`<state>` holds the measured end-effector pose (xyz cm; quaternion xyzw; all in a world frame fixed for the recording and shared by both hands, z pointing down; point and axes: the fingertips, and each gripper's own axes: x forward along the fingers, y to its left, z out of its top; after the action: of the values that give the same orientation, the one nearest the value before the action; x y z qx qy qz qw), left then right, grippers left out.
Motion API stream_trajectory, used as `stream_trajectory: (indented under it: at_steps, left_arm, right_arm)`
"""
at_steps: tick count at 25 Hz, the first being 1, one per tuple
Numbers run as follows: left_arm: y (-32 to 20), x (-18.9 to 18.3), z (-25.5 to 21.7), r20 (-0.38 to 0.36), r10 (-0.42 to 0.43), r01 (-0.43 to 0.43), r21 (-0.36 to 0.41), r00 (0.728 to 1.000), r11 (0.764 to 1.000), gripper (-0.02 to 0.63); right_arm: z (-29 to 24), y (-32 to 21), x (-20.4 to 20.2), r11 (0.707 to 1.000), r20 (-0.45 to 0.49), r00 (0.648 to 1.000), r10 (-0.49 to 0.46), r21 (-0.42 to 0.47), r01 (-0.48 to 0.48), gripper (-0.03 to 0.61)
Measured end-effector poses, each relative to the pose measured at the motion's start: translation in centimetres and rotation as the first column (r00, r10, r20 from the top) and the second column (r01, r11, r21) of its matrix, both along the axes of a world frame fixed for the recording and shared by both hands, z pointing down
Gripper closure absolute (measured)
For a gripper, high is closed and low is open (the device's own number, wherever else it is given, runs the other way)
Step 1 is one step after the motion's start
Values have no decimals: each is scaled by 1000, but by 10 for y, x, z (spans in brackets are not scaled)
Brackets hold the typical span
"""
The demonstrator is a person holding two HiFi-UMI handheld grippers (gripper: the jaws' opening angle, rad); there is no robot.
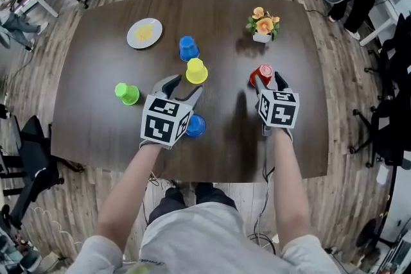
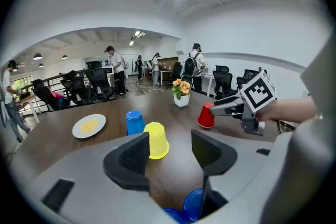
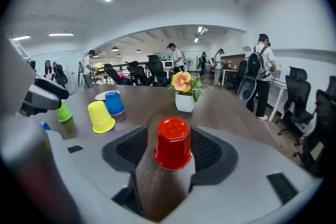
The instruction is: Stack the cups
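- The brown table (image 1: 96, 131) is the biggest thing. Everything else stands on it.
- The left hand-held gripper (image 1: 183, 90) is at the near middle of the table. Its jaws are wide apart and nothing is between them. It points far, toward the yellow cup.
- The right hand-held gripper (image 1: 268, 81) is at the near right. Its jaws are wide apart too. The red cup stands between them, and the pads are not squeezing it.
- A white plate (image 1: 131, 36) sits at the far left. It has something yellow on it.
- A small white pot (image 1: 261, 38) sits at the far right. It holds orange flowers (image 1: 264, 24).
- The red cup (image 3: 173, 144) stands upside down on the table. Its mouth is down, its flat bottom is up, and its long side goes straight up.
- The yellow cup (image 1: 196, 70) is in the middle of the table, also upside down and straight.
- The far blue cup (image 1: 187, 47) is just beyond the yellow cup, upside down, near the plate.
- The green cup (image 1: 127, 94) is at the left, well apart from the others. Its wide end is on the table.
- The near blue cup (image 1: 195, 126) is just right of the left hand-held gripper, close under it. I cannot tell how it lies.
- No cup is on top of another cup.
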<state>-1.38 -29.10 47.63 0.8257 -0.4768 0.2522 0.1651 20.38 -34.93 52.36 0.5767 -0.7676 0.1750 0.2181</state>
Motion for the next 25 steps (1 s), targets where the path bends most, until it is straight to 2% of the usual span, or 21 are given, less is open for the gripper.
stream_trajectory:
  at_steps: [5, 9, 19, 25]
  left_arm:
    - [0, -6, 5, 25, -21, 21, -1, 999, 1000, 365]
    - [7, -17, 1, 41, -45, 44, 10, 998, 999, 367]
    - [31, -33, -1, 14, -21, 21, -1, 1000, 1000, 370]
    - [44, -52, -2, -15, 7, -7, -3, 1000, 1000, 371]
  right_arm:
    - [19, -14, 5, 1000, -1, 1000, 9, -13, -9, 345]
    - [13, -11, 2, 1000, -12, 1000, -8, 6, 9, 354]
    - [-15, 48, -56, 995, 1, 996, -87, 54, 87, 354]
    - [-12, 88, -90, 995, -6, 996, -94, 25, 94, 354]
